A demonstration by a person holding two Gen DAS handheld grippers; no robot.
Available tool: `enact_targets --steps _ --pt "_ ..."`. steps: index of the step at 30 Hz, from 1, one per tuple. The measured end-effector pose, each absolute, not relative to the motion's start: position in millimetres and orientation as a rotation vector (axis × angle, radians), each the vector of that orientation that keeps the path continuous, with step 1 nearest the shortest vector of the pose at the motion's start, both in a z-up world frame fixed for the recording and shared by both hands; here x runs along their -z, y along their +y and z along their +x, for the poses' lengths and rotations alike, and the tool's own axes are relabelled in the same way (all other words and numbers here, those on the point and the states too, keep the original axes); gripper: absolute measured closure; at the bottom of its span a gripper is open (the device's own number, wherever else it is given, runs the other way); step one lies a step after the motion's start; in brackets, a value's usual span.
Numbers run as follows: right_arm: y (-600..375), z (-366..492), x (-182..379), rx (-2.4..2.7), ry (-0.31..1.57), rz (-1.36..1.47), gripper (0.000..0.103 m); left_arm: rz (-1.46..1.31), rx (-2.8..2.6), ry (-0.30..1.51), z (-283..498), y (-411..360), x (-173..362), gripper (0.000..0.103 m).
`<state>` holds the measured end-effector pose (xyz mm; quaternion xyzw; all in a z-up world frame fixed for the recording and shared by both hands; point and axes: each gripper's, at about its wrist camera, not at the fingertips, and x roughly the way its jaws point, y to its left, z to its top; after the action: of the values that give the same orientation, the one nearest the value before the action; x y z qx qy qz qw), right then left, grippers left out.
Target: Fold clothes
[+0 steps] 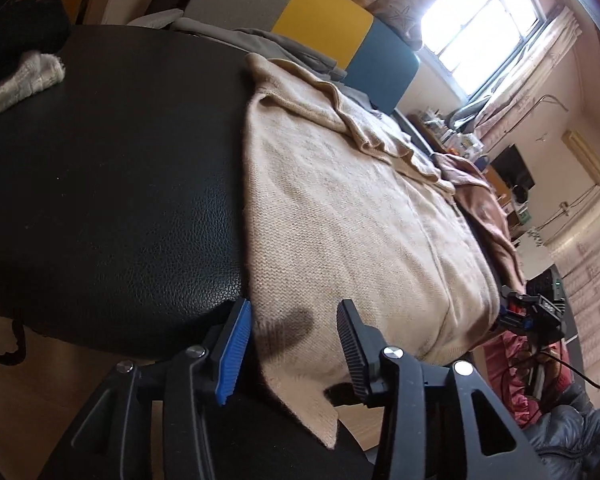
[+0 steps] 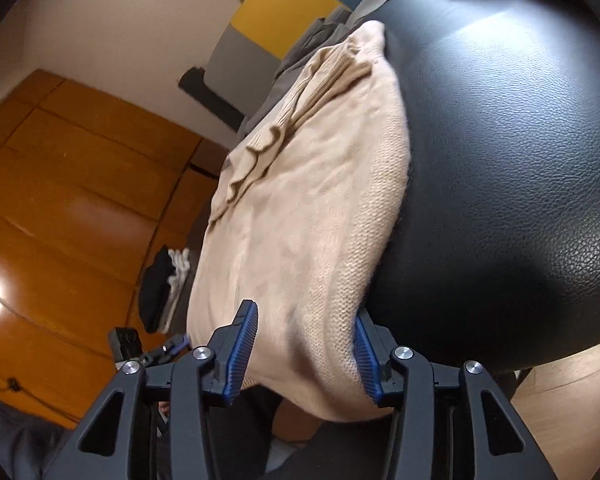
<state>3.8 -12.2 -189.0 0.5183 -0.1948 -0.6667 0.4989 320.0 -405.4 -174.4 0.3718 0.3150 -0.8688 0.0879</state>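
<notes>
The left gripper (image 1: 294,340) comes in low at 6 o'clock of its view, level with the near edge of a black leather table (image 1: 112,184), its two fingers spread wide on either side of the hem of a beige knit sweater (image 1: 340,208); they do not pinch the cloth. The right gripper (image 2: 306,344) sits likewise at 6 o'clock of its own view, jaws parted, the sweater's (image 2: 300,208) draped corner hanging between the two blue pads (image 2: 244,344) without being squeezed.

One beige sweater lies flat across the table, its edge overhanging the near side toward both grippers. One brown garment (image 1: 476,196) lies beyond it at 3 o'clock in the left view. One pale grey cloth (image 1: 24,76) lies at 10 o'clock. One grey garment (image 1: 268,40) lies at 12 o'clock, before one cushion (image 1: 324,20) of grey, yellow and blue.
</notes>
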Motion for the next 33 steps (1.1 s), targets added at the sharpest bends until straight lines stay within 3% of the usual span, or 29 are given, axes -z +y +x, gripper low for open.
enact_targets --steps 2,5,8,10,13,14,15,16,20,23,33 --pt "-14.4 5.0 188.3 1.640 -0.431 1.263 0.061 1.114 2.610 0.864 310.7 -399.3 169.6 0.061" --pt "-17.5 6.1 187.5 1.697 -0.359 1.279 0.094 1.150 2.571 0.694 295.4 -393.0 169.5 0.062" --pt "-21.2 8.7 186.0 1.723 -0.309 1.276 0.095 1.103 2.562 0.689 295.1 -390.4 171.2 0.058" --pt "-23.2 9.6 185.4 1.721 -0.296 1.280 0.093 1.063 2.583 0.659 296.2 -383.6 172.9 0.046" --pt "-29.0 12.2 181.9 1.730 -0.228 1.270 0.093 1.094 2.608 0.624 290.7 -375.7 173.7 0.045" --pt "-31.9 14.1 180.2 1.742 -0.198 1.266 0.093 1.108 2.617 0.636 288.5 -375.4 173.5 0.050" --pt "-35.0 16.1 178.0 1.752 -0.162 1.264 0.093 1.122 2.627 0.648 286.3 -375.1 173.3 0.079" --pt "-38.8 18.3 175.0 1.760 -0.115 1.263 0.093 1.135 2.635 0.659 284.1 -374.8 173.2 0.092" --pt "-45.1 16.6 172.0 1.771 -0.076 1.295 0.093 1.191 2.670 0.707 275.3 -373.6 172.5 0.093" --pt "-45.2 14.8 172.9 1.763 -0.109 1.307 0.093 1.203 2.682 0.879 279.9 -386.7 172.7 0.093" --pt "-52.5 7.6 152.1 1.713 -0.226 1.259 0.093 0.902 2.853 1.188 292.0 -423.7 125.3 0.097"
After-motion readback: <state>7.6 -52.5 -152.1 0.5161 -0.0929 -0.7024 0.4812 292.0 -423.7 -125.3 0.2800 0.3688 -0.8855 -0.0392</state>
